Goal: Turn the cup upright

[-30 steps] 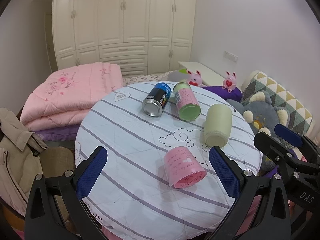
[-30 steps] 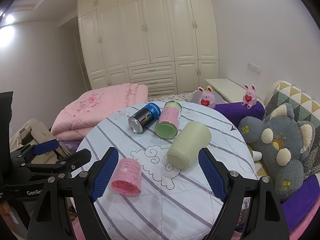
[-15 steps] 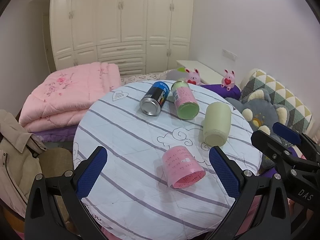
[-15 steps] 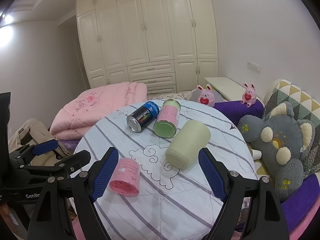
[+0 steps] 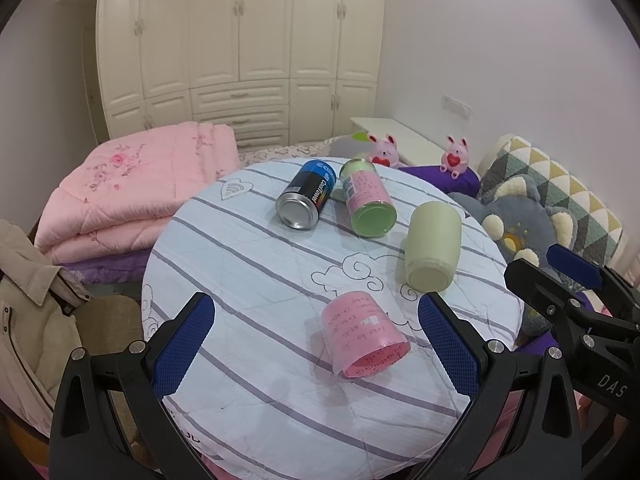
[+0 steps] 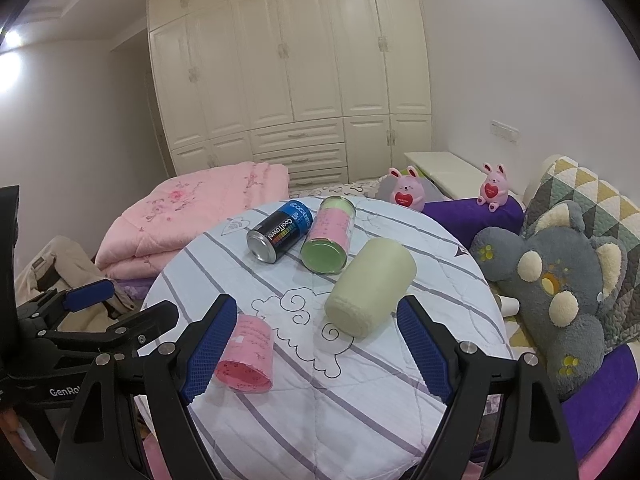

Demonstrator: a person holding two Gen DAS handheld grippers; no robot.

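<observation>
Several cups and cans lie on their sides on a round striped table [image 5: 248,280]. A pink cup [image 5: 364,338] lies nearest, its open mouth toward me; it also shows in the right wrist view [image 6: 248,354]. A pale green cup [image 5: 432,252] [image 6: 370,286] lies to its right, base toward me. My left gripper [image 5: 316,340] is open and empty, short of the pink cup. My right gripper [image 6: 316,348] is open and empty, short of the pale green cup.
A black and blue can [image 5: 306,200] and a green-lidded jar with a pink label [image 5: 366,204] lie at the table's far side. A folded pink quilt [image 5: 136,192] is at the left, a grey plush toy [image 6: 560,280] at the right. A white wardrobe stands behind.
Both grippers have drifted slightly forward toward the table. The cups have not moved and the jaws stay open.
</observation>
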